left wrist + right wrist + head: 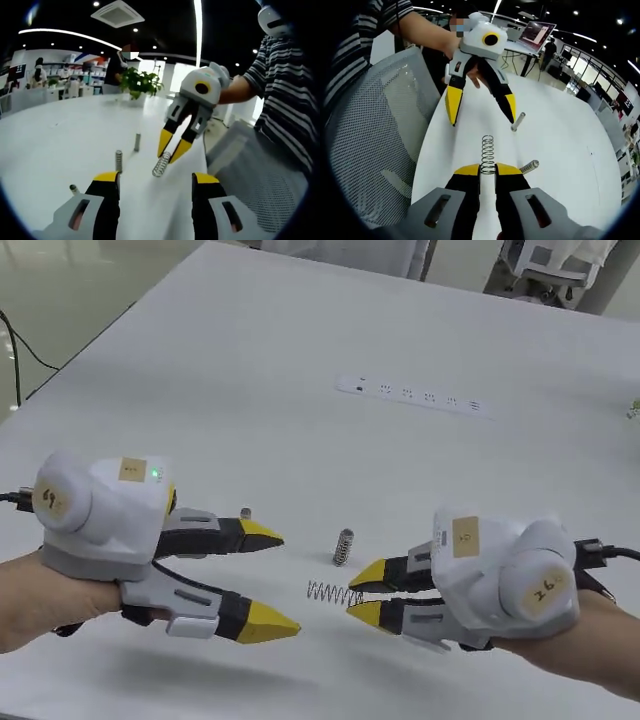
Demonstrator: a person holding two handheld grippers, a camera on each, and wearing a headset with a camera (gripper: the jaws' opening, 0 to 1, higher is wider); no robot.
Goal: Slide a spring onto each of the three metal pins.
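The right claw point(352, 598), nearly closed, pinches a thin coiled steel spring point(322, 592) lying level, pointing left. The left claw point(288, 580) gapes wide.

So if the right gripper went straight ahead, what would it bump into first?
Likely the left gripper. The right gripper, shut on a thin silver coil spring, aims into the gap between the left one's open yellow-tipped fingers. The spring would arrive first; depth is hard to judge.

Left hand-held gripper point(289, 581) gapes wide; right hand-held gripper point(351, 598) is nearly closed.
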